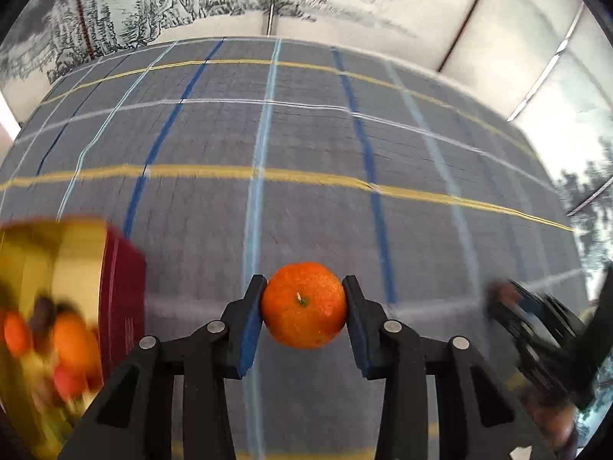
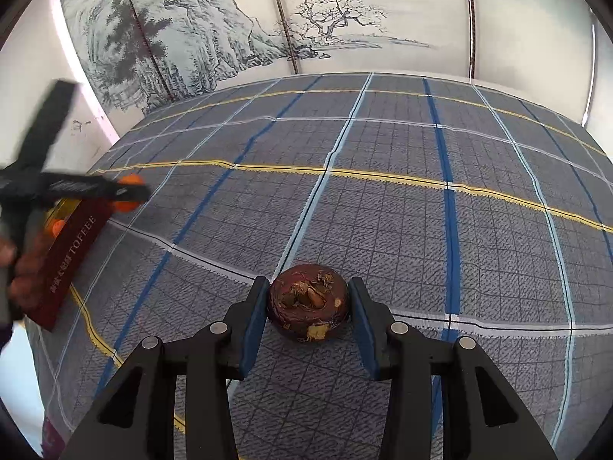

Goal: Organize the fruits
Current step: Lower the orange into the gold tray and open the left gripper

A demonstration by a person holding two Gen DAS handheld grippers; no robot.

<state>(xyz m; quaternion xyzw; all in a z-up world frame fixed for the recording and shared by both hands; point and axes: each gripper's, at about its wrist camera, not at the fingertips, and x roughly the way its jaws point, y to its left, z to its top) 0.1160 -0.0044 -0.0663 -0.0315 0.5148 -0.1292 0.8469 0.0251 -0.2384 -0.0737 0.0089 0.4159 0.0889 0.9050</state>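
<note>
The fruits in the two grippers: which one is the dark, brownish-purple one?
The round dark fruit between the right gripper pads, with a dried calyx on top. The left gripper clamps a bright orange tangerine instead.

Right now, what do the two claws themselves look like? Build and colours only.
Both look identical. The left claw and right claw are matte black plastic, with two angular fingers on linked arms that have triangular cut-outs. Round silver pivot pins sit at the joints. Each finger carries a dark blue pad on its inner face. No cables, labels or sleeves are visible.
</note>
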